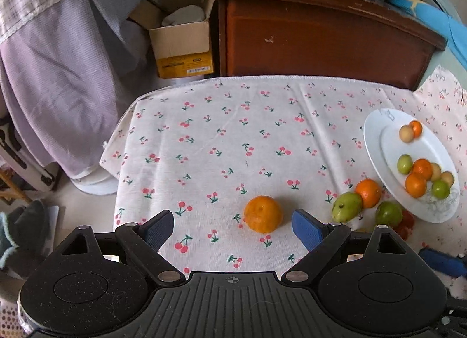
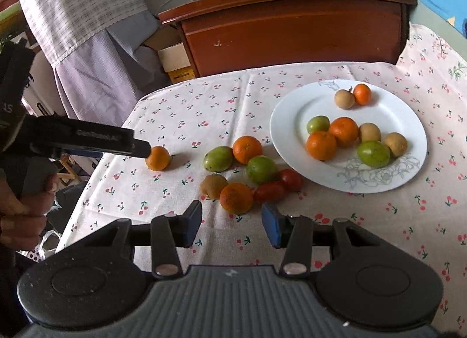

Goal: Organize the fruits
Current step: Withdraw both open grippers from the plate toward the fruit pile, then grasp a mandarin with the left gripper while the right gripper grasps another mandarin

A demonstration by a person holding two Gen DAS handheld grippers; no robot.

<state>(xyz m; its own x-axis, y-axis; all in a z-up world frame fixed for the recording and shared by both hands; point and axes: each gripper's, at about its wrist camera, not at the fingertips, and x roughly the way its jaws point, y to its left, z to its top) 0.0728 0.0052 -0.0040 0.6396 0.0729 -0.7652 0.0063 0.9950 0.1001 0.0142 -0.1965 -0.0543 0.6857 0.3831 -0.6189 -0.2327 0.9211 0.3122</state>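
Eight fruits are held by the plate [image 2: 289,121]; seven are left on the cloth [image 2: 379,221]. Both grippers, left [image 1: 233,228] and right [image 2: 232,222], are kept apart, empty.

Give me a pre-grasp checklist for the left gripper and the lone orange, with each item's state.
1. Left gripper jaws open wider than the lone orange: ok.
2. Orange centred between the jaws: not ok, it sits nearer one pad.
3. Orange stands apart from the other loose fruit: ok.
4. Free space on the white plate: ok.
5. Right gripper empty and clear of the orange: ok.
6. Jaws low enough to close on it: cannot tell.
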